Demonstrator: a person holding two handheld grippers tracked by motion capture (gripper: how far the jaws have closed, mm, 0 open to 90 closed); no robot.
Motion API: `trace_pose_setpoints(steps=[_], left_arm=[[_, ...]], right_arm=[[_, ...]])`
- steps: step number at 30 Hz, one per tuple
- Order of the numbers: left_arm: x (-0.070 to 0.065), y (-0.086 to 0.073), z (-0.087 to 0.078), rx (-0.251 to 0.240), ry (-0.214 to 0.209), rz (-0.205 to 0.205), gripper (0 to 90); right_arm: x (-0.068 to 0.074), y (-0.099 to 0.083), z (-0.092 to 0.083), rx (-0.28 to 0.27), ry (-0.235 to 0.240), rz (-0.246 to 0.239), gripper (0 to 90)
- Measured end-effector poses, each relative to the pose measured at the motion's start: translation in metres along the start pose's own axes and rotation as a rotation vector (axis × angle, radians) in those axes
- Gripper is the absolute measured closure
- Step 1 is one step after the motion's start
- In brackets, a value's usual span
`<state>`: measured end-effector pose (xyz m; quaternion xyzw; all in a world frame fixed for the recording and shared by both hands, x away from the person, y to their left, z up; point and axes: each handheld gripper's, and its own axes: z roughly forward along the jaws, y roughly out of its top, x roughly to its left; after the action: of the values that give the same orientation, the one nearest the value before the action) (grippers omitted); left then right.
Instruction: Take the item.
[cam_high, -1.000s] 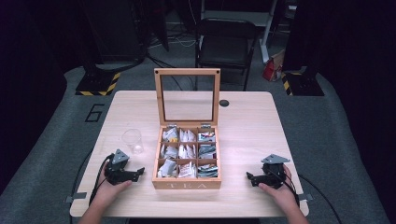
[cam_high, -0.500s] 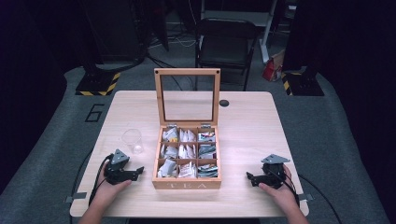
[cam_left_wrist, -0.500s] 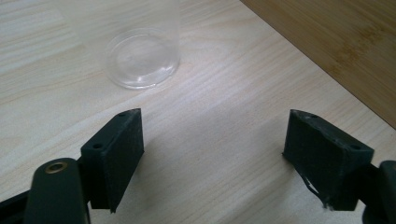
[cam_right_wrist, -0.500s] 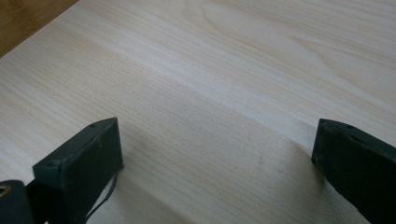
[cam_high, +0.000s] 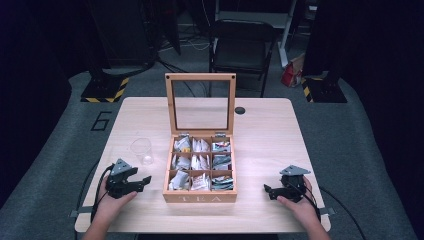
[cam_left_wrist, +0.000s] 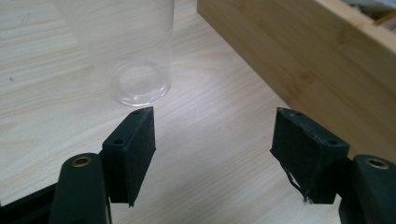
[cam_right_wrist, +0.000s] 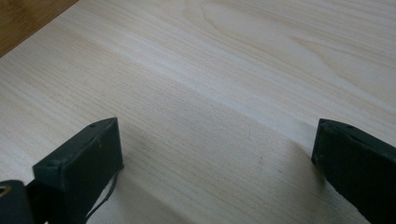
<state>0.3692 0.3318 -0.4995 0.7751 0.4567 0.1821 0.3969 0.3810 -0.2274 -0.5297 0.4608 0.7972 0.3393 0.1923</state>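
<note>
Since the earlier frame almost nothing on the desk (cam_high: 260, 125) has shifted; what we notice is that the jaws of our left claw (cam_left_wrist: 212, 135) have just been closing in a little, with nothing but bare wood between them. They stand spread apart, gripping nothing, and the claw rests low on the desk at our left hand (cam_high: 112, 200), just beside the near left corner of the tea box (cam_high: 200, 197). The clear plastic cup (cam_left_wrist: 140, 60) stands upright just ahead of the claw's left jaw, close to it but not touching, a short way left of the box. Our right claw (cam_right_wrist: 215, 154) is likewise spread wide over bare desk, holding nothing, well apart from the box on the far right. The tea box sits in the middle of the desk with its glass lid (cam_high: 201, 102) raised upright, and the tea bags (cam_high: 200, 162) lie sorted in its compartments. We judge that we are at the very start, readying the left claw for the cup, with no grasp made yet. The next move, as we see it, calls for easing the left claw forward and a touch to its left so the cup's wall comes between the jaws, then closing gently, since the thin plastic may buckle or tip.
</note>
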Motion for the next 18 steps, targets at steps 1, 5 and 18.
trace_pose_setpoints(steps=[1, 5, 18], left_arm=[[0.0, 0.0, 0.0, 0.0, 0.0, 0.0, 30.1], [-0.004, 0.003, -0.003, -0.004, -0.016, -0.002, 31.3], [-0.02, 0.013, -0.01, -0.019, -0.062, 0.011, 38.4]], right_arm=[[0.0, 0.0, 0.0, 0.0, 0.0, 0.0, 1.0], [0.0, 0.0, 0.0, 0.0, 0.0, -0.002, 1.0], [0.0, 0.0, 0.0, 0.0, 0.001, -0.002, 1.0]])
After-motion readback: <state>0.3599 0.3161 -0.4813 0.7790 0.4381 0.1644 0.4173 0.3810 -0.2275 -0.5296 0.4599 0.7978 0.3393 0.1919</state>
